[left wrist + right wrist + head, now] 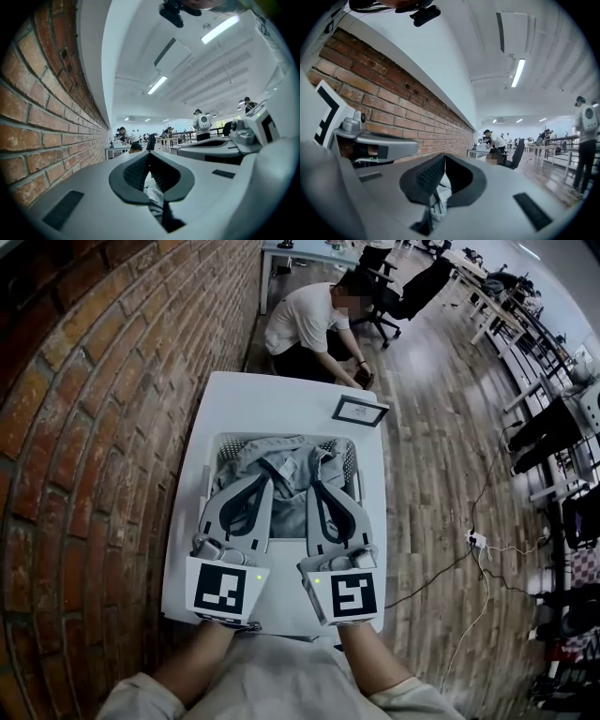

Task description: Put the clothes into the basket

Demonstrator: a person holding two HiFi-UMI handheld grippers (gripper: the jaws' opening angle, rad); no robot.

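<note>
A grey garment lies bunched in the white basket on the white table. Both grippers reach level over the basket, side by side. My left gripper is shut, and a fold of the pale grey cloth is pinched between its dark pads. My right gripper is shut the same way on another fold of the cloth. In the left gripper view the jaw tips meet. The right gripper view shows its tips meeting too. How much of the garment hangs below the jaws is hidden.
A brick wall runs close along the table's left side. A small framed card stands on the table's far right corner. A person crouches on the floor beyond the table. A power strip with cables lies on the floor at right.
</note>
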